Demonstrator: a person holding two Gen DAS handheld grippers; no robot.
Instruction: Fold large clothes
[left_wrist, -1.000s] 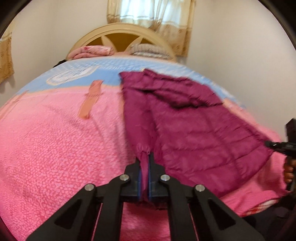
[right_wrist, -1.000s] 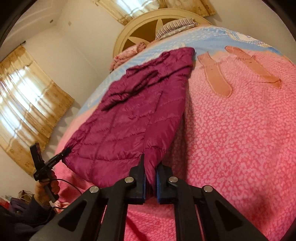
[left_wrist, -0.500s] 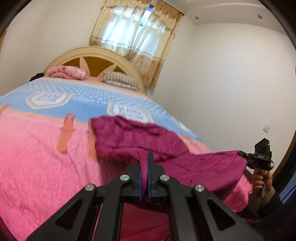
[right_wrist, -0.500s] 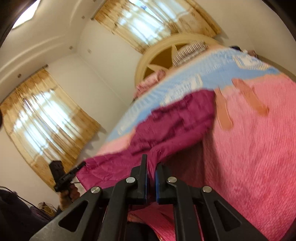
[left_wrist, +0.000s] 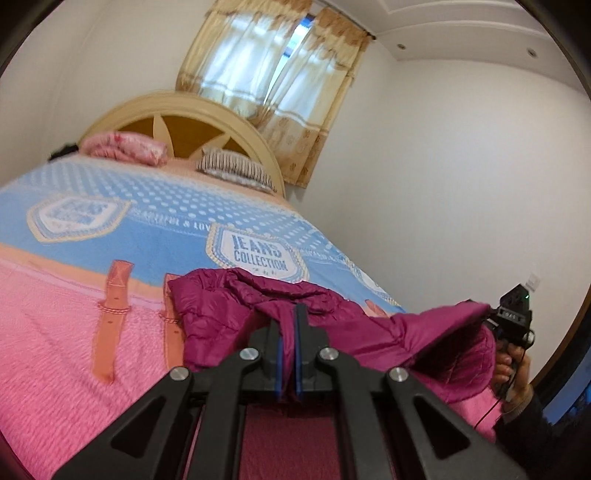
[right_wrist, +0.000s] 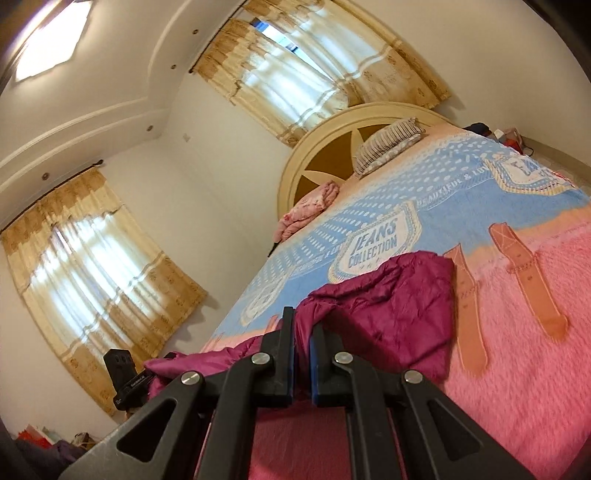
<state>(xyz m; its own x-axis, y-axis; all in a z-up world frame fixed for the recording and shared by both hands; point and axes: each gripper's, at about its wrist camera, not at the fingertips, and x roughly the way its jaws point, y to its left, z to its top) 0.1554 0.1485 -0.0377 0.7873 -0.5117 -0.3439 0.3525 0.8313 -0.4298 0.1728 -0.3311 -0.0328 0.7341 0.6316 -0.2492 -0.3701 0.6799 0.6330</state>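
A maroon quilted jacket (left_wrist: 221, 314) lies on the pink and blue bedspread (left_wrist: 55, 332), its near hem raised off the bed. My left gripper (left_wrist: 288, 321) is shut on one hem corner. My right gripper (right_wrist: 303, 325) is shut on the other hem corner and also shows at the right of the left wrist view (left_wrist: 513, 317). In the right wrist view the jacket (right_wrist: 388, 306) bunches toward its far end, and the left gripper (right_wrist: 125, 380) shows at the lower left. The fabric sags between the two grippers.
A cream headboard (left_wrist: 177, 110) stands at the far end with a pink folded blanket (left_wrist: 125, 147) and a striped pillow (left_wrist: 232, 170). Curtained windows (right_wrist: 92, 258) line the walls. The white wall (left_wrist: 461, 184) runs close along the bed's right side.
Both grippers have lifted the jacket's hem and carried it toward the headboard. The jacket went from lying flat to bunched, with its lower part raised over the upper part.
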